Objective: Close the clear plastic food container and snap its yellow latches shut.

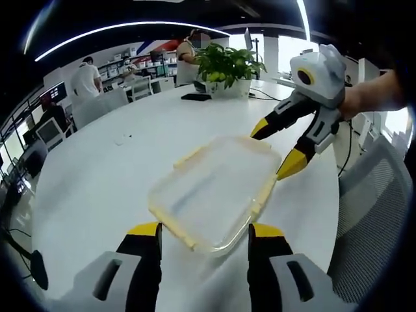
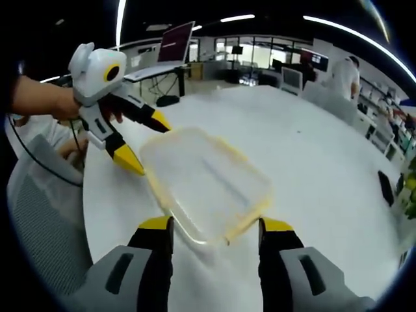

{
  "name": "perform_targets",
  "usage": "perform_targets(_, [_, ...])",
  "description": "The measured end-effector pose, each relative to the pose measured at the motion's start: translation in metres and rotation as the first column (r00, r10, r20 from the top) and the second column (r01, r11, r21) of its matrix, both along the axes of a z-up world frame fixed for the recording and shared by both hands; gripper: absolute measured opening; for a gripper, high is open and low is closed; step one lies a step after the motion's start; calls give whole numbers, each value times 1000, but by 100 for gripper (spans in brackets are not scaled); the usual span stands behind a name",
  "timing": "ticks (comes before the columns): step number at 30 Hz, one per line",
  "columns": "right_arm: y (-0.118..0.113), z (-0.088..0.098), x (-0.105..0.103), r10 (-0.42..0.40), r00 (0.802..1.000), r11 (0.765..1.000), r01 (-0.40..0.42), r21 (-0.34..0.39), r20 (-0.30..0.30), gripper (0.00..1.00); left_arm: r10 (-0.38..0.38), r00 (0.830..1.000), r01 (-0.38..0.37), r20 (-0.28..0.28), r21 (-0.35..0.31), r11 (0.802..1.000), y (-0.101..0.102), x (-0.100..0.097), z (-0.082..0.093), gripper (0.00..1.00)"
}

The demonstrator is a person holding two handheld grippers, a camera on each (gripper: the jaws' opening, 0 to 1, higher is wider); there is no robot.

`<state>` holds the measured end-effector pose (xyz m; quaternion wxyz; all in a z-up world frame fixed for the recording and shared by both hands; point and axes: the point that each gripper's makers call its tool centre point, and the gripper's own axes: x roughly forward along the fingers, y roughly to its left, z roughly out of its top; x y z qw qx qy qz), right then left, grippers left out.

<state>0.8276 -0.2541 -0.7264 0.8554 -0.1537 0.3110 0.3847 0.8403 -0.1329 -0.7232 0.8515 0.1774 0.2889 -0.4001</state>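
In the left gripper view, the left gripper (image 1: 203, 231) rises from six o'clock with its yellow-tipped jaws spread wide, holding nothing; the near corner of the clear plastic food container (image 1: 218, 188) sits between the tips, though I cannot tell whether they touch it. The container lies flat on the white round table (image 1: 97, 182), its lid on and yellow latches (image 1: 263, 194) lining its edges (whether they are snapped down is unclear). At two o'clock the right gripper (image 1: 272, 153) reaches in, held by a hand (image 1: 364, 97), jaws apart and empty, one tip at the container's far corner, the other just beside its right edge. A potted plant (image 1: 227, 68) stands at twelve o'clock.

In the right gripper view, the left gripper (image 2: 151, 146) enters at ten o'clock, jaws parted at the container's (image 2: 205, 182) far end. The right gripper's (image 2: 216, 227) own jaws stand wide at six o'clock, flanking the near corner. A mesh chair (image 2: 39, 208) sits at eight o'clock.
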Motion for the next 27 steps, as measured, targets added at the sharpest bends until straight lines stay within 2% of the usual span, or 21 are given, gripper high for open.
perform_targets(15, [-4, 0, 18, -12, 1000, 1000, 12, 2, -4, 49, -3, 1000, 3, -7, 12, 1000, -4, 17, 0, 47])
perform_targets(27, [-3, 0, 24, 4, 1000, 1000, -4, -8, -9, 50, 2, 1000, -1, -15, 22, 1000, -2, 19, -4, 45])
